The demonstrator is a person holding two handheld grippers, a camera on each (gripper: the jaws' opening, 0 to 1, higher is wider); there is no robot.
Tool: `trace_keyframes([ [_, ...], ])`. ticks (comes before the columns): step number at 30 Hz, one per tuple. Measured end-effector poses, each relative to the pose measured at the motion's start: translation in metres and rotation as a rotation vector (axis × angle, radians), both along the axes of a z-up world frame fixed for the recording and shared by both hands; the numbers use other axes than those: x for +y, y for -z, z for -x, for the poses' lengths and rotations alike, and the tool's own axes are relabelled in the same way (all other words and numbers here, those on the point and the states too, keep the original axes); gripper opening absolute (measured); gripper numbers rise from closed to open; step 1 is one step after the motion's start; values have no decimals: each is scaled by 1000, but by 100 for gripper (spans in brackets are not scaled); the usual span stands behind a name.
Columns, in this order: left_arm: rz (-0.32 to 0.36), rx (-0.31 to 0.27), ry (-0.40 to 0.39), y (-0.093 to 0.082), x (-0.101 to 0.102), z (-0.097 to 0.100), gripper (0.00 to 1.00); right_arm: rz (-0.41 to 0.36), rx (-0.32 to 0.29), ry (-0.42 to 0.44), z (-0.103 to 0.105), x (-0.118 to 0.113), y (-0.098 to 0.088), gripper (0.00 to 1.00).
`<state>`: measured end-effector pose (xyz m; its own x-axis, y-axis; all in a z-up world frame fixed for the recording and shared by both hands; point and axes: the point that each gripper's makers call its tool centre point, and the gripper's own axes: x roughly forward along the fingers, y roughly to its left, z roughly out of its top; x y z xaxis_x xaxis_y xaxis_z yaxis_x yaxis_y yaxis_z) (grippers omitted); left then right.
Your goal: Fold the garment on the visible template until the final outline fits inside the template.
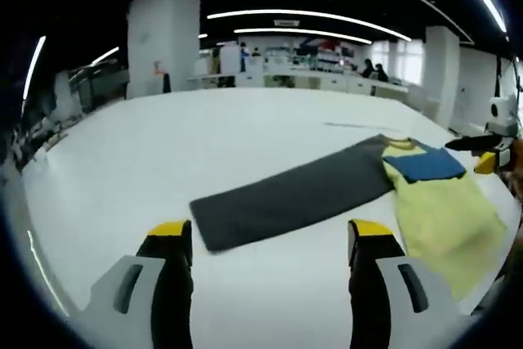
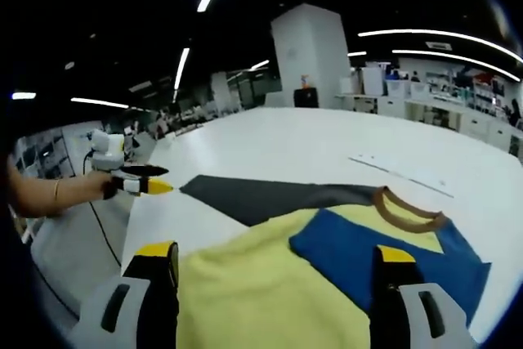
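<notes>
A yellow garment [image 1: 445, 218] with a blue panel [image 1: 425, 165] and a brown collar [image 2: 409, 208] lies flat on the white table [image 1: 204, 145]. A long dark grey strip [image 1: 294, 198] runs out from its collar end; I cannot tell whether it is part of the garment or a mat under it. My left gripper [image 1: 270, 230] is open above the bare table, just short of the strip's near end. My right gripper [image 2: 275, 252] is open low over the yellow cloth, holding nothing. In the right gripper view a hand holds the left gripper [image 2: 143, 181] beyond the strip's far tip. The right gripper [image 1: 489, 153] shows past the blue panel.
A thin dark line [image 2: 400, 173] is marked on the table behind the garment. The table's edge [image 2: 139, 226] runs close to the strip's tip, with floor below. White pillars [image 1: 163, 42] and desks with people stand beyond the table.
</notes>
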<state>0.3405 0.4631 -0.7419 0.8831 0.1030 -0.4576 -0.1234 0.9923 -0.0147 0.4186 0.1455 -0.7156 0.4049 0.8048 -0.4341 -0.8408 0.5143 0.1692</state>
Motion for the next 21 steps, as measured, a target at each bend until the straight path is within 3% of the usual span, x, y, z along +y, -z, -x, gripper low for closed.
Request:
trace_keyframes([
  [12,-37,35,-90,23,25,-1,50,2,-6,4,8,-16,2,97],
  [15,58,28,-159,28,31,-3,44,7,-12,5,10,-20,3,96],
  [21,38,64,-186,32,31,-4,40,-7,-15,16,11,-25,2,94],
])
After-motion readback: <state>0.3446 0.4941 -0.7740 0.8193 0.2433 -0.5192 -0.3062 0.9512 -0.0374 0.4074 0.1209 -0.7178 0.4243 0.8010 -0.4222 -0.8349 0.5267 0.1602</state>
